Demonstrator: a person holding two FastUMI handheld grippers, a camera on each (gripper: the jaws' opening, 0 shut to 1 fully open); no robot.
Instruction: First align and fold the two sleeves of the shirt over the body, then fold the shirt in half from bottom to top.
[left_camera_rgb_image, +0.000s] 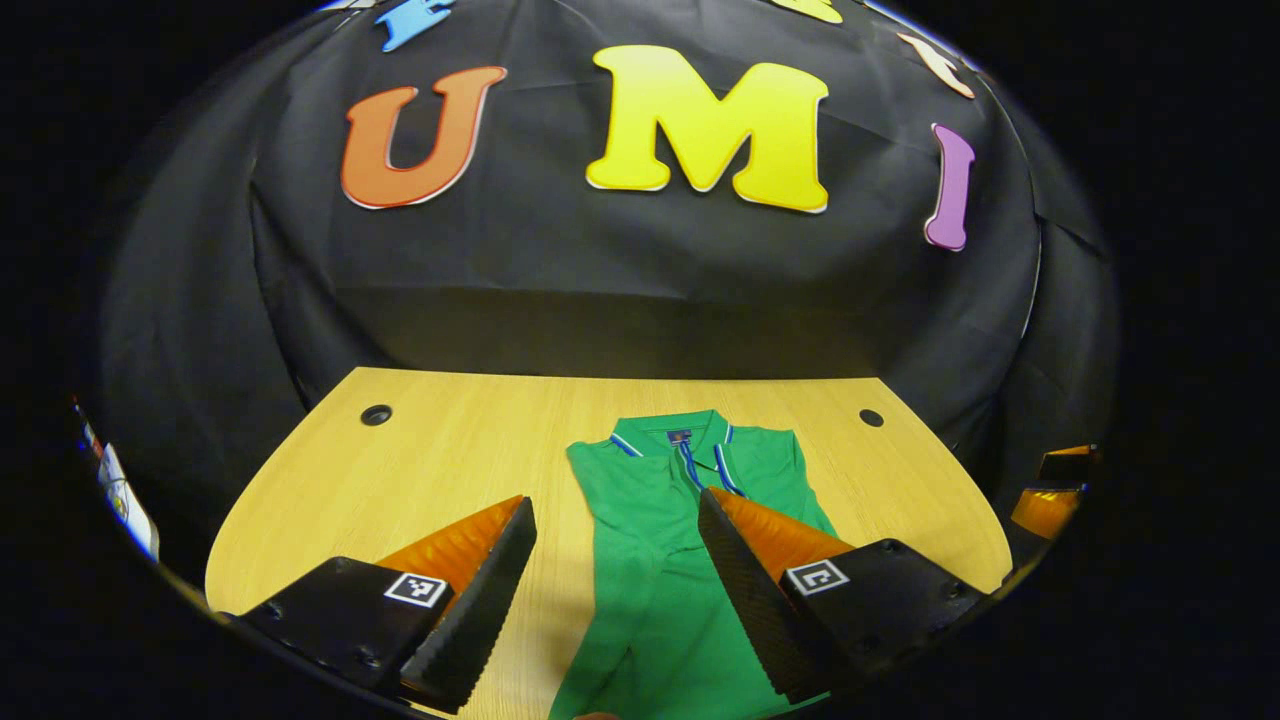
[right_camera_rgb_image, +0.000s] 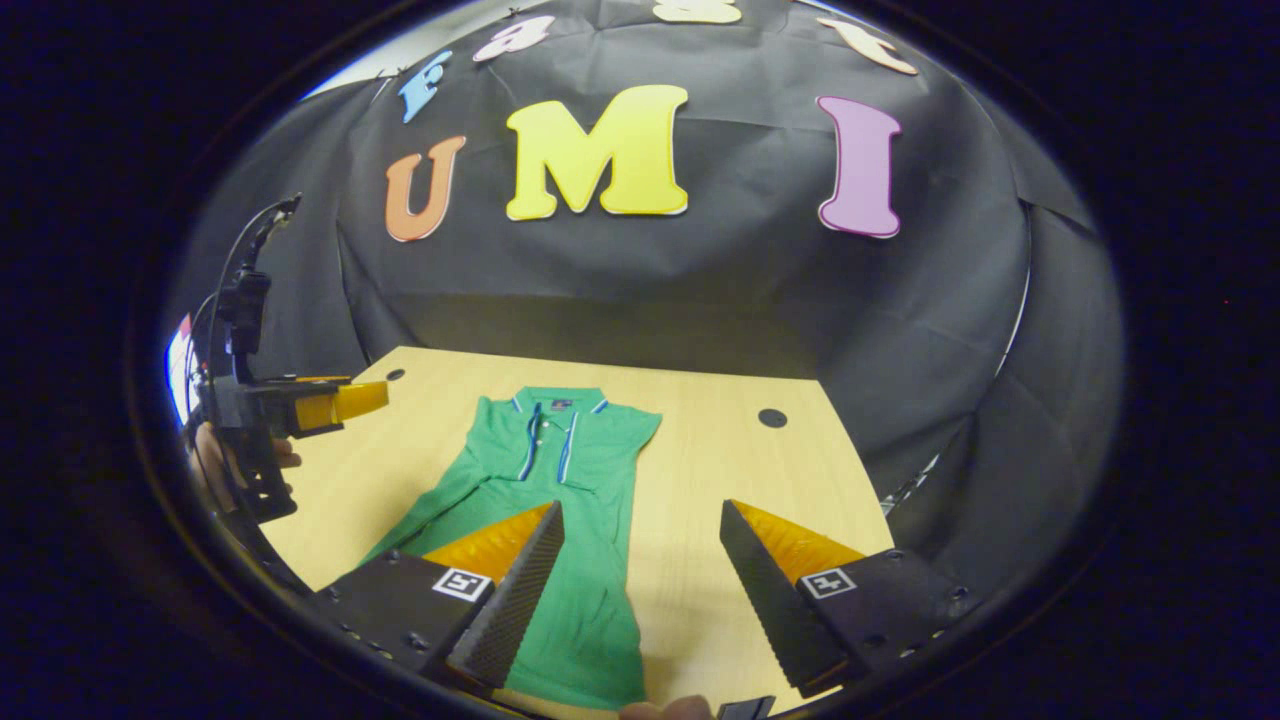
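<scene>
In the left gripper view, the left gripper (left_camera_rgb_image: 612, 560) stands with its jaws apart and nothing between them, above the near part of the table. The green polo shirt (left_camera_rgb_image: 660, 530) lies flat on the wooden table (left_camera_rgb_image: 440, 460), collar toward the far wall; its body runs between the two fingers, and the right-hand finger covers part of it. The shirt's lower hem is cut off at the bottom edge of the view. A dark round hole (left_camera_rgb_image: 376, 415) sits in the table ahead and left of the gripper, and another (left_camera_rgb_image: 871, 417) ahead and right.

In the right gripper view, the left gripper (right_camera_rgb_image: 350, 400) appears far left, held by a hand (right_camera_rgb_image: 215, 455) that is largely hidden behind it; its jaw state cannot be judged there. The right gripper (right_camera_rgb_image: 640, 555) has its jaws apart, empty. The shirt (right_camera_rgb_image: 560, 470) lies ahead and left of it, one sleeve (right_camera_rgb_image: 430, 510) trailing leftward, its left finger overlapping the cloth. Black cloth forms the wall behind the table (right_camera_rgb_image: 720, 470).
</scene>
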